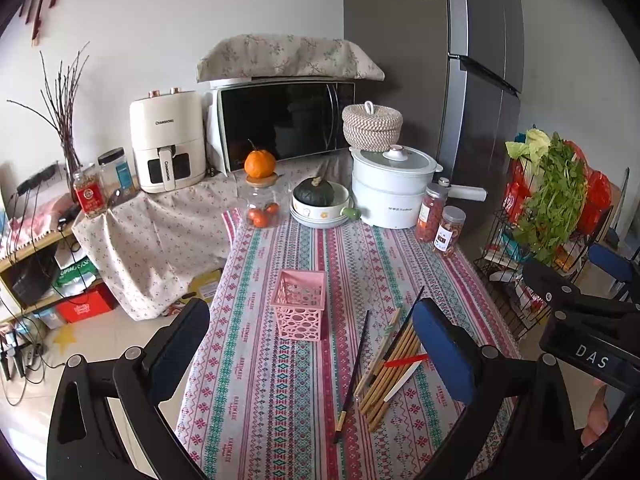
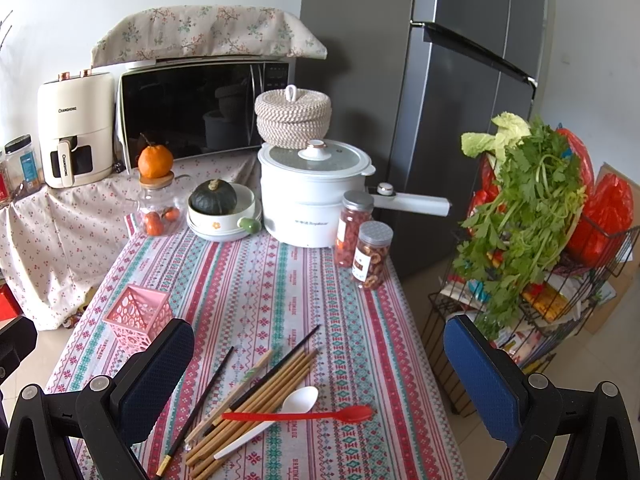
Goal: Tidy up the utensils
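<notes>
Nothing is sorted yet — chopsticks (image 2: 256, 396) and spoons (image 2: 296, 416) are lying loose, the pink basket (image 1: 300, 304) sitting empty; both grippers — left (image 1: 316, 344), right (image 2: 320, 372) — are hovering wide open, holding nothing.

a white wall (image 1: 168, 20) backs a low counter draped in floral cloth (image 1: 160, 224), holding a microwave (image 2: 196, 108) and a cream air fryer (image 1: 166, 144). a tall grey fridge (image 2: 460, 120) stands at right — beside it a wire rack (image 2: 520, 320) of greens. pale tiled floor (image 1: 100, 340), soft daylight.
</notes>
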Motion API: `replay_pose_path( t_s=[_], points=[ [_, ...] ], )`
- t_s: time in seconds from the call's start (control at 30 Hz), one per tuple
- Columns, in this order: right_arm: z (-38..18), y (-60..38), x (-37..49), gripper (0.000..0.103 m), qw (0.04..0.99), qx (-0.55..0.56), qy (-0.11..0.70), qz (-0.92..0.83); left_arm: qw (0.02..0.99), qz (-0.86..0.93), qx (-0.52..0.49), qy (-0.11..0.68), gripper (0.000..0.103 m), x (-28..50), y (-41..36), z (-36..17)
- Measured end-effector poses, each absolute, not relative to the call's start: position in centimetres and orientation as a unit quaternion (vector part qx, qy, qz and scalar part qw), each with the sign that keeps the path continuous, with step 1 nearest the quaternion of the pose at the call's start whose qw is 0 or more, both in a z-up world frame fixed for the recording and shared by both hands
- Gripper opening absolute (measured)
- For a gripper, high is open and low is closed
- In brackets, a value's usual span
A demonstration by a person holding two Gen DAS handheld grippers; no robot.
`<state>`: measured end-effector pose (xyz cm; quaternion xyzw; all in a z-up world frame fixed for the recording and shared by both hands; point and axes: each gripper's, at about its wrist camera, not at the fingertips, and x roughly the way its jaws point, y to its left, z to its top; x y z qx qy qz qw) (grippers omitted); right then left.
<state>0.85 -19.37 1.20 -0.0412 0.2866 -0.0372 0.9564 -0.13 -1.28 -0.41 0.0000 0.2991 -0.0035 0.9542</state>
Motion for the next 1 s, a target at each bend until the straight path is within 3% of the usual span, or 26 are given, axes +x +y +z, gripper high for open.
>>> replay_pose_path(
  t_s=[1.0],
  points=[
    [1.62,-19.74,0.74,0.103,0.958,-0.035,0.28,-0.04,0.953,-0.006,0.004,0.304,0.103,0.0,-1.35,-0.81]
  ],
)
